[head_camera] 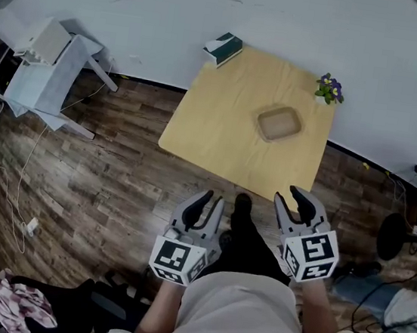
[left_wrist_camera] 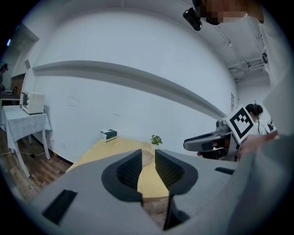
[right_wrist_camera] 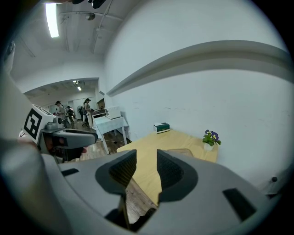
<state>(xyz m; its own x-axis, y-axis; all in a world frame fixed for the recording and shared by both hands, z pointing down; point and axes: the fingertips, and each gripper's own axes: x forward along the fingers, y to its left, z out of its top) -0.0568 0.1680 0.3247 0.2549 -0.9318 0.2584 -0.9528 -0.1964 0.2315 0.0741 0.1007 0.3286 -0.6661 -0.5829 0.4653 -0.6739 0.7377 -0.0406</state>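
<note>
A light wooden table (head_camera: 221, 125) stands against the white wall. On it are a tan shallow tray (head_camera: 279, 123), a small pot of purple flowers (head_camera: 328, 88) and a green-and-white box (head_camera: 224, 48). My left gripper (head_camera: 210, 200) and right gripper (head_camera: 291, 196) hover over the floor just short of the table's near edge, both open and holding nothing. In the left gripper view the jaws (left_wrist_camera: 148, 158) frame the tray (left_wrist_camera: 147, 157), with the right gripper (left_wrist_camera: 202, 143) alongside. The right gripper (right_wrist_camera: 146, 160) points at the table (right_wrist_camera: 151, 147), the tray (right_wrist_camera: 181, 151) and the flowers (right_wrist_camera: 211, 137).
A white cloth-covered side table (head_camera: 49, 72) with a microwave (left_wrist_camera: 32, 102) stands at the left. Cables run over the wood floor (head_camera: 77, 183). Clothes lie at bottom left (head_camera: 15, 304). Dark equipment stands at the right (head_camera: 393, 236). People stand far back (right_wrist_camera: 87, 108).
</note>
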